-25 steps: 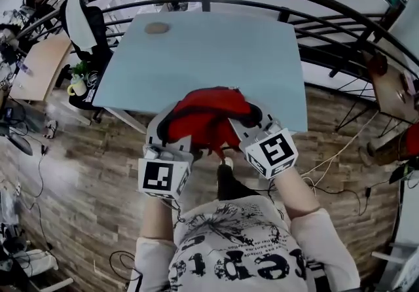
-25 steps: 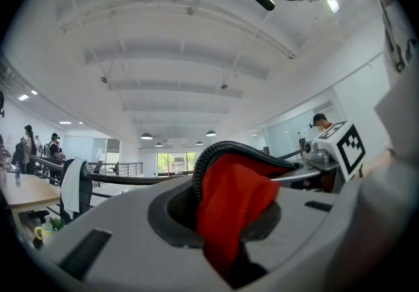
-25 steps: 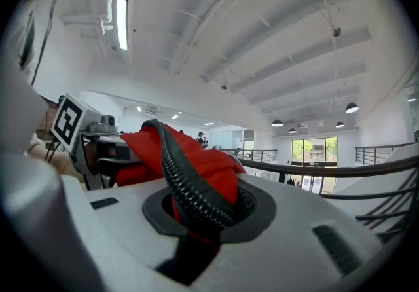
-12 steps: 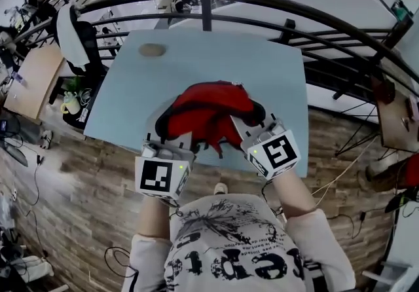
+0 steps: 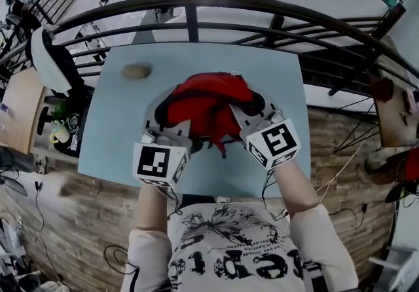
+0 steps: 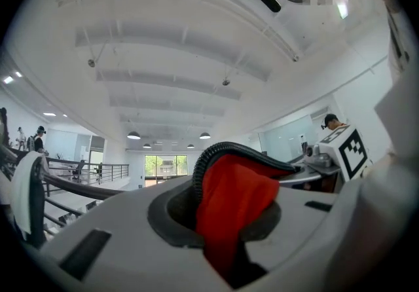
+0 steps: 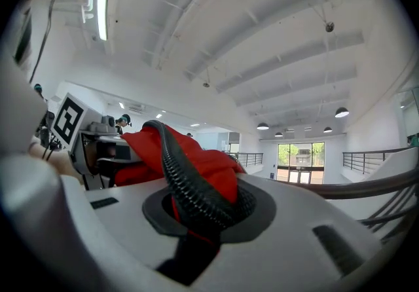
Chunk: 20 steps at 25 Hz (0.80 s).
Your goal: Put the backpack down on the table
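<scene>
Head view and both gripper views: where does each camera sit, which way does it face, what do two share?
Head view: on the person's head, facing steeply down at table, red backpack, left gripper, right gripper, forearms.
Left gripper view: on the left gripper, along its jaws, shut on the backpack; ceiling beyond.
Right gripper view: the same on the right gripper.
Shared: the backpack.

shirt (image 5: 239, 248) lettering, only "ept" legible

backpack (image 5: 208, 104): red cloth was seen, matt, with black ribbed trim.
table (image 5: 281, 101): a smooth, pale, matt top was shown.
floor (image 5: 91, 219): wood planks were seen.
</scene>
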Available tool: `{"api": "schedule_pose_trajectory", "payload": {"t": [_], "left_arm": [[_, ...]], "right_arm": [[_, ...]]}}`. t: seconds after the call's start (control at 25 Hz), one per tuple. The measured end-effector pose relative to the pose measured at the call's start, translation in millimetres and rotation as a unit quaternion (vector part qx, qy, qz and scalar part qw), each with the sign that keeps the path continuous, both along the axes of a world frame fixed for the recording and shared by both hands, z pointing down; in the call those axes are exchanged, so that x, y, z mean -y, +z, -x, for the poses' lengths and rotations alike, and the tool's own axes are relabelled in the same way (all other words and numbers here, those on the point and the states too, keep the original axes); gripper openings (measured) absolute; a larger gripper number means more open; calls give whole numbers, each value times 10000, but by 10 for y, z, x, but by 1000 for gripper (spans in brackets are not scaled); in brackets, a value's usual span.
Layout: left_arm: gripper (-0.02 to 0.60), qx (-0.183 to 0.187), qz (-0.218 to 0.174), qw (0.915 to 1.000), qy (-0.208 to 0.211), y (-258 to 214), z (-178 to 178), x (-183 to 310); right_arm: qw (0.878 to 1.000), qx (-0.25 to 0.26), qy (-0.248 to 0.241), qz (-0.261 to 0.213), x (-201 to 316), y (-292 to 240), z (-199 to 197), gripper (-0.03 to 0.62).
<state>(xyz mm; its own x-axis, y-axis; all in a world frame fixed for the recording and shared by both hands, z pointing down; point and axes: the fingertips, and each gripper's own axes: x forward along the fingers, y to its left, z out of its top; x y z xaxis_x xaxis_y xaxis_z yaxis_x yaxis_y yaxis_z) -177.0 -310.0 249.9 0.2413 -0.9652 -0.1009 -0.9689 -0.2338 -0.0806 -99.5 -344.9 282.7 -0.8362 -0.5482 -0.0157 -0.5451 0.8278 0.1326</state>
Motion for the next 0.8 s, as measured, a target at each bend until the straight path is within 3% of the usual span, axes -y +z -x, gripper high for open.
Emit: {"api": "schedule_pose_trajectory", "payload": {"t": [0.44, 0.8], "left_arm": [[61, -34, 27, 9971, 764, 141, 542, 1648], [64, -11, -4, 9936, 1129, 424, 781, 2463]], "right_arm": [[9966, -111, 821, -24, 1523, 147, 482, 67], [9926, -305, 1144, -282, 2259, 368, 713, 69]]}}
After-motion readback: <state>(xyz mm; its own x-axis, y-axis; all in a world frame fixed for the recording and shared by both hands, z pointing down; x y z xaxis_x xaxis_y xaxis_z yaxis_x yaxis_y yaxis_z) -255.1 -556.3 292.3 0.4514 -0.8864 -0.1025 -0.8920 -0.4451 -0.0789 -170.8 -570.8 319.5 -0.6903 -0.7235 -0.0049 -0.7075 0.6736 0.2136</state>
